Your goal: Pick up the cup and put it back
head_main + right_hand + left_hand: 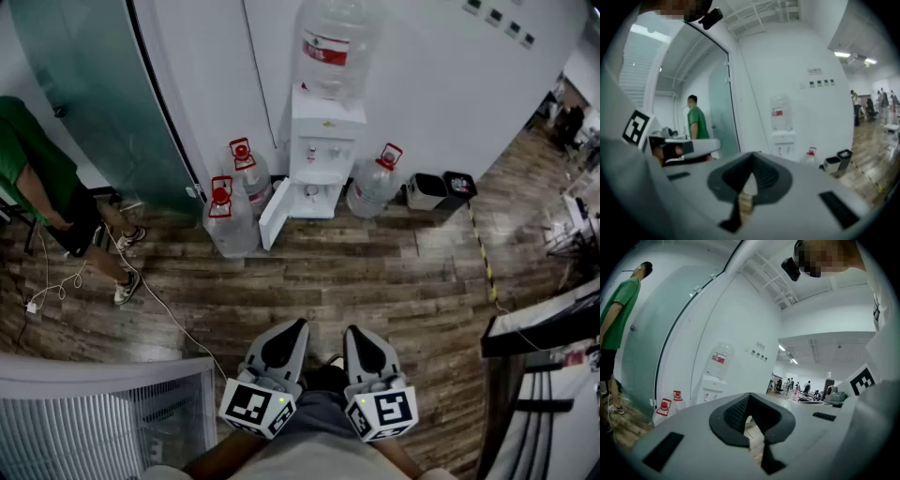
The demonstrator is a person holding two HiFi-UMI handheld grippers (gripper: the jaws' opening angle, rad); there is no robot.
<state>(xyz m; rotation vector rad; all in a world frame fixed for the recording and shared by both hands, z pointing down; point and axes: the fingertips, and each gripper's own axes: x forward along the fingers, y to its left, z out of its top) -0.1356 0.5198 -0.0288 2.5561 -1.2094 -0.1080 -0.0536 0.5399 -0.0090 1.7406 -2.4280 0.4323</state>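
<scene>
Left gripper (292,330), bottom centre of the head view: jaws pressed together, nothing between them. Right gripper (356,336), just beside it: jaws likewise closed and empty, over wooden floor (394,272). Cup: not discernible in any view; water dispenser (323,141) at upper centre.

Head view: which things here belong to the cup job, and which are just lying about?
Job: left gripper and right gripper, both shut and empty; water dispenser, probably where the cup sits, though no cup shows.
Lying about: three floor water bottles, two bins, white cable, person in green shirt.
</scene>
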